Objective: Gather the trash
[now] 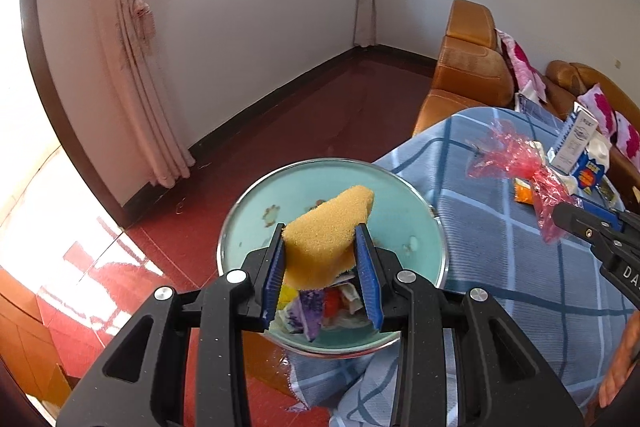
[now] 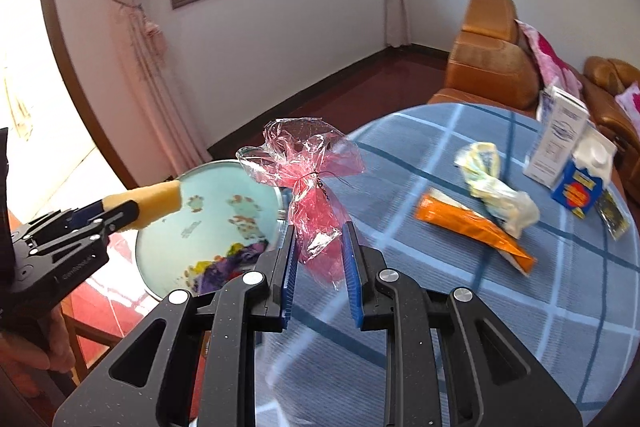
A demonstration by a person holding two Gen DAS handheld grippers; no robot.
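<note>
My left gripper [image 1: 320, 239] is shut on a yellow sponge [image 1: 324, 227] and holds it over a teal basin [image 1: 256, 203] with crumpled wrappers [image 1: 320, 307] at its near side. My right gripper [image 2: 320, 239] is shut on a crumpled pink plastic bag [image 2: 308, 167], held above the table edge next to the basin [image 2: 212, 211]. On the blue checked tablecloth [image 2: 460, 287] lie an orange wrapper [image 2: 476, 227], a crumpled yellow-white bag [image 2: 496, 187] and two cartons [image 2: 568, 155]. The pink bag also shows in the left wrist view [image 1: 520, 163].
An orange-brown sofa [image 1: 472, 67] with pink cushions stands behind the table. The red floor [image 1: 304, 115], white walls, curtain and window lie beyond the basin. A small dark packet [image 2: 612, 215] lies at the table's right edge.
</note>
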